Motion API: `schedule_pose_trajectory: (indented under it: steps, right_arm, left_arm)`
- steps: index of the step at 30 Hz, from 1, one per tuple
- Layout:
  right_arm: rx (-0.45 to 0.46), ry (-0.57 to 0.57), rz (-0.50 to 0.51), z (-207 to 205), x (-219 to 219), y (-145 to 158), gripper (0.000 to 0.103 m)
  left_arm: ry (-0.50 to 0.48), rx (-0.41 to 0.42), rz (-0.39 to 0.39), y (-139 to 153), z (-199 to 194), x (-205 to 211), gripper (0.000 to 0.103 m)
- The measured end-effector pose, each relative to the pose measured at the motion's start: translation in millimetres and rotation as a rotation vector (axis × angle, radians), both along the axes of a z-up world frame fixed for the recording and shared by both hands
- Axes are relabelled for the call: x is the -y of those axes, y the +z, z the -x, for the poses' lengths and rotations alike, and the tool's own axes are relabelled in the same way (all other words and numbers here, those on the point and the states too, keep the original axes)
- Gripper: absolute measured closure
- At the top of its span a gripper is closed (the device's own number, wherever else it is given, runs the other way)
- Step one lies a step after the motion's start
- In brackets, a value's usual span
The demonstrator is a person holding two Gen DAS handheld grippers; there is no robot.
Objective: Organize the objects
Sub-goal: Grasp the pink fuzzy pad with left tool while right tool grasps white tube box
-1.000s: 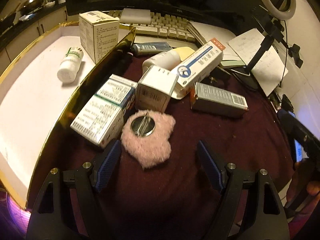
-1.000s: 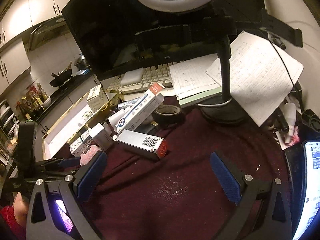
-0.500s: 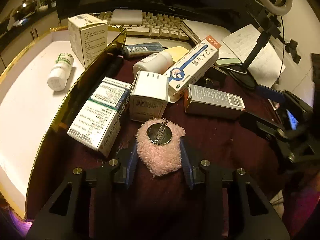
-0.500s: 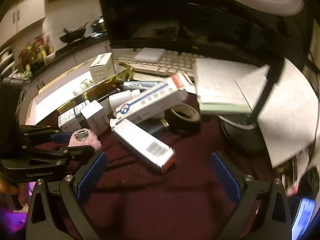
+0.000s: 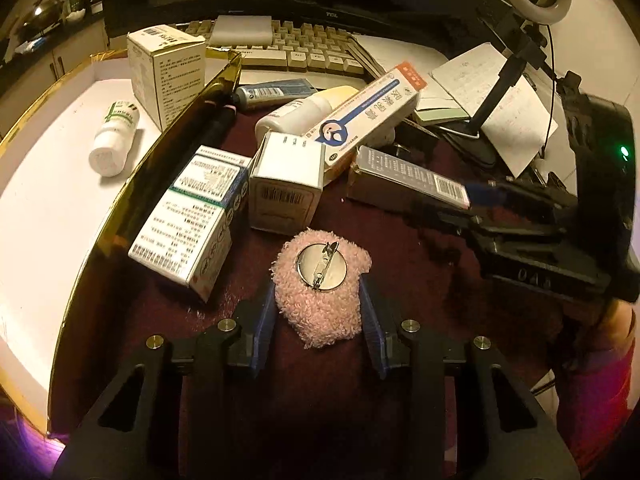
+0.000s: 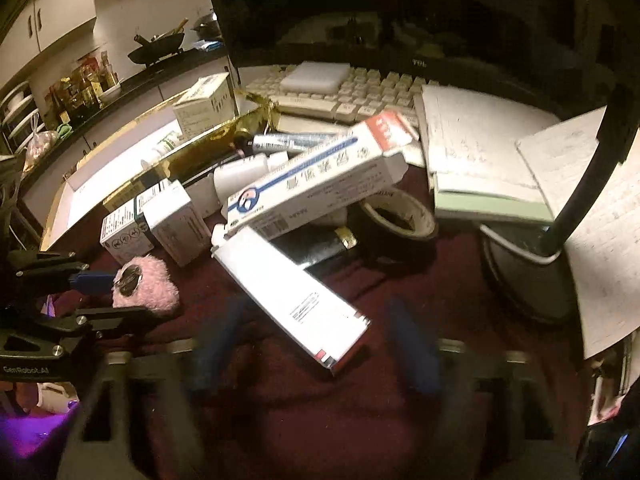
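A pink fluffy brooch [image 5: 320,300] lies pin side up on the dark red cloth, and my left gripper [image 5: 318,312] is shut on it, a blue pad pressing each side. The same brooch [image 6: 150,288] shows at the left of the right wrist view. A long white carton with a red end [image 6: 288,280] lies diagonally, its near end between the fingers of my right gripper [image 6: 314,316]. Those jaws are blurred and closing, with gaps still on both sides of the carton. In the left wrist view the right gripper's blue fingertip [image 5: 484,192] sits at the barcode end of that carton [image 5: 404,178].
A gold-rimmed white tray [image 5: 48,184] at left holds a white bottle [image 5: 114,138] and a carton [image 5: 168,68]. More cartons [image 5: 192,216] [image 5: 286,184] [image 5: 368,112], a tube and a tape roll [image 6: 400,212] crowd the cloth. Keyboard [image 5: 304,46], notebooks and a lamp stand [image 6: 524,272] lie behind.
The left jaws closed onto the pink brooch and have held still since. The right gripper swung left and down over the long white carton, and its jaws have begun narrowing.
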State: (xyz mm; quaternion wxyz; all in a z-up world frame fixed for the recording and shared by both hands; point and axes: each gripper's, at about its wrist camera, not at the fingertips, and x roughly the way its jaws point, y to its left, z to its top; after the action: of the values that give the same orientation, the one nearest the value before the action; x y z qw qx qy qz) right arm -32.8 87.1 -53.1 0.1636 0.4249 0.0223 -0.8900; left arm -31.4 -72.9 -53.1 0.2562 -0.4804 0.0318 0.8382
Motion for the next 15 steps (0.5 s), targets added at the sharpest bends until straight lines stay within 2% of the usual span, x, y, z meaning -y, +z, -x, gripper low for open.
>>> schedule_pose_trajectory:
  steps: [4, 6, 10, 15]
  right_arm:
    - [0.020, 0.007, 0.034, -8.3, 3.4, -1.0, 0.070]
    - [0.038, 0.007, 0.071, -10.4, 3.6, -1.2, 0.072]
    - [0.027, -0.010, 0.084, -14.0, 4.3, -1.4, 0.073]
    - [0.007, -0.038, 0.137, -20.2, 0.2, 3.8, 0.075]
  left_arm:
    - [-0.015, -0.020, 0.031, -1.2, 5.6, -5.0, 0.064]
    - [-0.021, -0.025, 0.038, -1.2, 6.9, -6.9, 0.064]
    - [-0.025, -0.037, 0.039, -1.1, 5.4, -5.8, 0.065]
    - [-0.021, -0.038, -0.014, 4.8, 1.9, 2.3, 0.067]
